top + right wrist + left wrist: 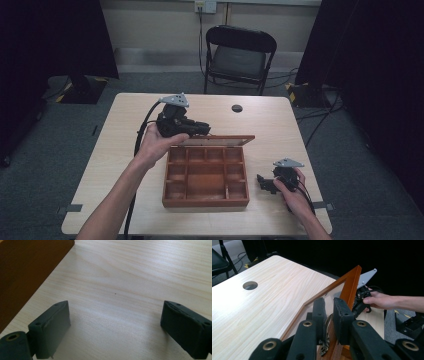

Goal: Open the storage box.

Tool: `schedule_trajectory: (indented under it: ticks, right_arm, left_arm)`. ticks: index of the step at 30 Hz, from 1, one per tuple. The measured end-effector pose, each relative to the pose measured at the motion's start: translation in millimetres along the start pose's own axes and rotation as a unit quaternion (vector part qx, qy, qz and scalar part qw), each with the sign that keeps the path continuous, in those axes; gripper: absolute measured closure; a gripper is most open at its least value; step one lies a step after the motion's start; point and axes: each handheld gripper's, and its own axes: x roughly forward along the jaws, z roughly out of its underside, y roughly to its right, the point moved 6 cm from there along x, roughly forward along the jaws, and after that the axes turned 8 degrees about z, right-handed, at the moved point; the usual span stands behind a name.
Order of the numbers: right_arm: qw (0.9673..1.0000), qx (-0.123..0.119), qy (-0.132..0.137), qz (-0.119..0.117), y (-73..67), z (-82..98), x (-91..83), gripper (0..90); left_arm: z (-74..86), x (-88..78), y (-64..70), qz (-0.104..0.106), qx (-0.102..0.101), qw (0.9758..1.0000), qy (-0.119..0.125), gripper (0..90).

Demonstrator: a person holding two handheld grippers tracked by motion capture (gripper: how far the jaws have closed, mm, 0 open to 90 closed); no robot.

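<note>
Left gripper (329, 315) fingers pinch the box lid (350, 285); right gripper (115, 325) fingers spread above the table (130, 270).

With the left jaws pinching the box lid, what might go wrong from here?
The left gripper is shut on the lid's thin frame near one corner; it may slip, dropping the lid onto the wooden box. The right gripper rests open on the table beside the box, not bracing it, so a pull on the lid may tip or slide the box.
</note>
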Motion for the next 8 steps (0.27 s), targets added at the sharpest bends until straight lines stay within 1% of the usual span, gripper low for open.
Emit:
schedule_trajectory:
  ticks: [6,8]
  right_arm:
    - [1.0000,0.000,0.000,0.000,0.0,0.0,0.0,8.2]
    - [1.0000,0.000,0.000,0.000,0.0,0.0,0.0,8.2]
  left_arm:
    - [0.0,0.0,-0.1,0.000,0.000,1.0000,0.000,80.1]
    - [-0.1,0.0,-0.3,0.000,-0.006,1.0000,0.000,79.9]
